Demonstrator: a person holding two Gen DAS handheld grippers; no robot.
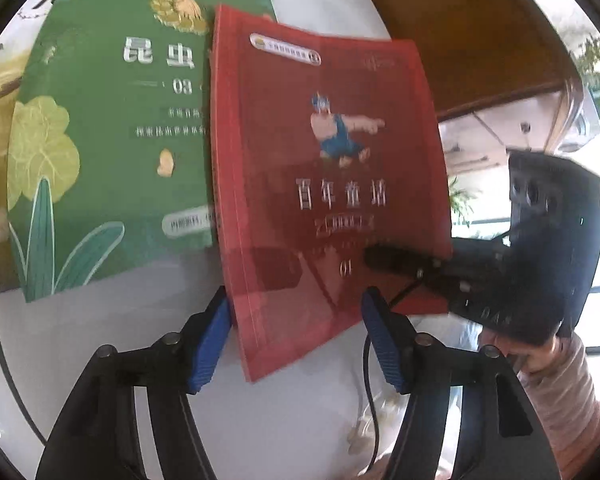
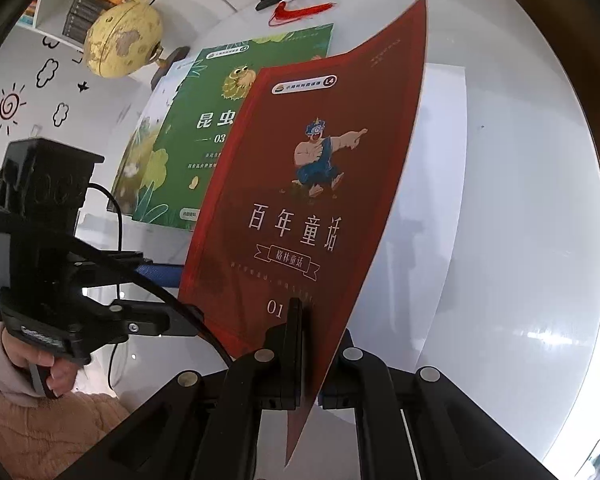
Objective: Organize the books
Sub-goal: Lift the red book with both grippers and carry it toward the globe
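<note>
Right wrist view: red book pinched at corner, left tool parted around its edge

Right wrist view: red book (image 2: 300,200) lifted off white table (image 2: 520,200), clamped by right tool (image 2: 306,344) near its lower edge, beside the printed "01". Jaws closed flat on the thin cover, one finger in front and one behind, so the book stands tilted and bows under its own weight. Judged a carrying grip, meant to bring the volume over to the green book (image 2: 220,120) lying flat behind it. Yellow globe (image 2: 124,40) and shelf of spines farther back, near the wall.

Left wrist view: left tool (image 1: 296,332) parted about halfway, blue ribbed pads (image 1: 210,344) either side of the red book's (image 1: 324,168) lower spine corner. Left pad just at the spine; right pad apart from the cover. No squeeze visible, so likely steadying or about to let go rather than carrying. Right tool (image 1: 396,264) seen gripping the bottom right of the cover.

Covers glossy, thin and flexible, softback; red one curled, green book (image 1: 112,128) flat. Table smooth, round-edged and reflective.
</note>
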